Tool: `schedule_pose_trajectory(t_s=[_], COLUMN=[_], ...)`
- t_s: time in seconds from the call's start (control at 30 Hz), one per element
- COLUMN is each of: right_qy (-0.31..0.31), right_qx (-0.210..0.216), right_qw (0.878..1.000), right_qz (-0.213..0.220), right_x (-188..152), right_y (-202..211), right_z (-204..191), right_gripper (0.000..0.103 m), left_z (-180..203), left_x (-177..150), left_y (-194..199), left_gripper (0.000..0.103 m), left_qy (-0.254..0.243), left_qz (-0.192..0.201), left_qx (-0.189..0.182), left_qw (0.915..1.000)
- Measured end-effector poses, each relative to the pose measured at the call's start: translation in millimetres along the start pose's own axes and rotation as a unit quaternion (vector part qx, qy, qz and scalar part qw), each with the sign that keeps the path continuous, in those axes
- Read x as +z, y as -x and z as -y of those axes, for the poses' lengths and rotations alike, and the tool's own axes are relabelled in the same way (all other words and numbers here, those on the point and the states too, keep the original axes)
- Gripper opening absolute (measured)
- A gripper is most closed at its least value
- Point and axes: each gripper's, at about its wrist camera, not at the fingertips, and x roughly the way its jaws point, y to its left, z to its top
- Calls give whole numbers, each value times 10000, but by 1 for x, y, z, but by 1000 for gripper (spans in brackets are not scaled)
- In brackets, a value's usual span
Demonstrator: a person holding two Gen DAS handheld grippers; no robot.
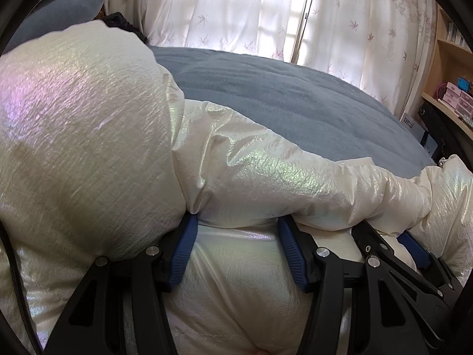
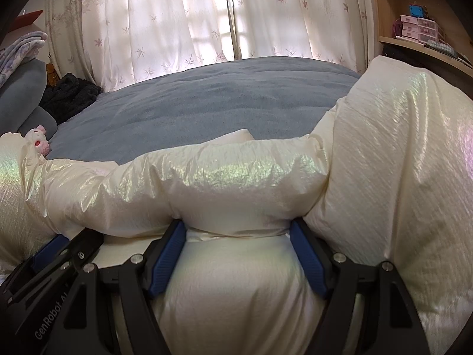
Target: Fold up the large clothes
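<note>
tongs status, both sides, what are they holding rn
left tongs: closed on the jacket edge.
right tongs: closed on the jacket edge.

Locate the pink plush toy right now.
The plush toy shows only in the right wrist view, at the far left, lying on the blue bedspread just behind the white puffer jacket and in front of the grey pillow.

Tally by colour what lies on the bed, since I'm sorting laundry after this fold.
White: 1, the shiny pearl-white puffer jacket
Black: 1, the black fuzzy garment by the curtain
Pink: 1, the small pink plush toy
Grey-blue: 1, the grey-blue pillow
Total: 4, all on the grey-blue quilted bedspread.
</note>
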Motion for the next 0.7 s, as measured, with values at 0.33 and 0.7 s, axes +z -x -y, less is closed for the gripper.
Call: schedule_pose_trajectory(t_s=[0.33, 0.7], right_qy=[421, -494], right_qx=[195, 410], right_qw=[9939, 9960], right_qz=[-1003, -619], right_x=[47, 59], right_y=[7, -5], right_z=[8, 94], right_gripper=[73, 72], left_z=[-9, -49], left_x=[65, 86], left_y=[4, -15], left_gripper=[56, 56], left_qy=[-263, 7], left_qz=[-1020, -594], left_qx=[-277, -83], left_qw=[9940, 9982])
